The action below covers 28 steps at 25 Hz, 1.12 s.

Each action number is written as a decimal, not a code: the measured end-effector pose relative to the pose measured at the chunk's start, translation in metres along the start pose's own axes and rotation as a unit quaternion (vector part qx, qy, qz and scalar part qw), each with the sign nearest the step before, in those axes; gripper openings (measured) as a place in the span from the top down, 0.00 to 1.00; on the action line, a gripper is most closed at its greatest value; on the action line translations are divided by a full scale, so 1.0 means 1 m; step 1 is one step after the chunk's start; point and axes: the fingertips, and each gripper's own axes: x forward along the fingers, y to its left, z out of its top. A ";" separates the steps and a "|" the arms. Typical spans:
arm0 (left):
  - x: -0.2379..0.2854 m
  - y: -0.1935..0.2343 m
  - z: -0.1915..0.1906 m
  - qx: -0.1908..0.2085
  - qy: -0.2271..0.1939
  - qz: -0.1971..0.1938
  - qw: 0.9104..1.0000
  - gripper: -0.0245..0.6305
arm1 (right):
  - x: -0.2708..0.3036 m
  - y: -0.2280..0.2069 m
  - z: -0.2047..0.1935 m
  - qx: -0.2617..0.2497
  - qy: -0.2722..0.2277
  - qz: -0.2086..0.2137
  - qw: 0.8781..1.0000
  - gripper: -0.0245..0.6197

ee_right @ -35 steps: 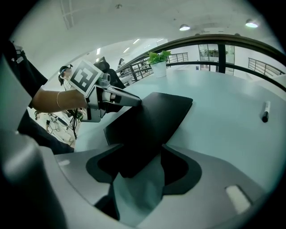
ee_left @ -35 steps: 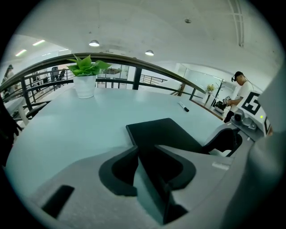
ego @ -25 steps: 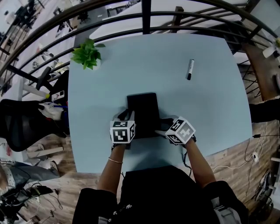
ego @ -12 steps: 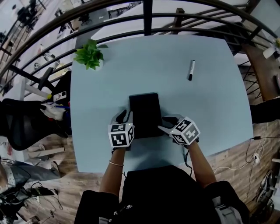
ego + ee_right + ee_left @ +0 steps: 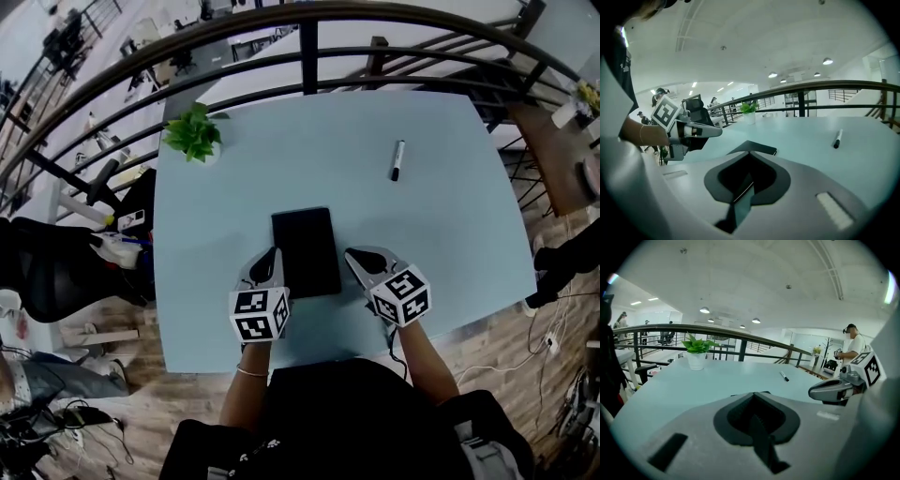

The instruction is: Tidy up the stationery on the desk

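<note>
Worktop (image 5: 450, 234) of pale blue takes up the middle of the head view, with a dark metal railing (image 5: 309, 47) curving past its far edge.

On it, the largest thing is a black notebook (image 5: 306, 251). It lies flat, midway between the left and right edges and closer to the near edge than the far one, with its long sides running from near to far.

The left hand-held gripper (image 5: 270, 259) sits just beside the notebook's left side, towards its near corner. The jaws have just been closing and now stand together, with nothing between them. Its own view shows the pads met and the notebook lying beyond their tips.

The right hand-held gripper (image 5: 356, 257) mirrors it on the notebook's right side, a little apart from that edge. Its jaws have also just been closing and are pressed together on nothing. Both point away from the person, towards the far edge.

A small potted plant (image 5: 194, 134) stands upright in the far left corner of the worktop.

A marker pen (image 5: 397, 160) with a black cap lies well apart from the notebook, towards the far right corner, pointing roughly from near to far
</note>
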 end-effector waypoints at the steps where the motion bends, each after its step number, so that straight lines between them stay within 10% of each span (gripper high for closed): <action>1: -0.003 -0.006 0.002 -0.001 -0.006 -0.005 1.000 0.97 | -0.006 0.000 0.005 0.000 -0.015 -0.008 1.000 0.95; 17: -0.008 -0.084 0.027 0.069 -0.037 -0.061 0.995 0.97 | -0.093 -0.027 0.032 0.048 -0.157 -0.110 0.980 0.95; 28: 0.003 -0.091 0.047 0.073 -0.034 -0.085 0.993 0.97 | -0.084 -0.135 0.068 0.070 -0.152 -0.203 0.965 0.95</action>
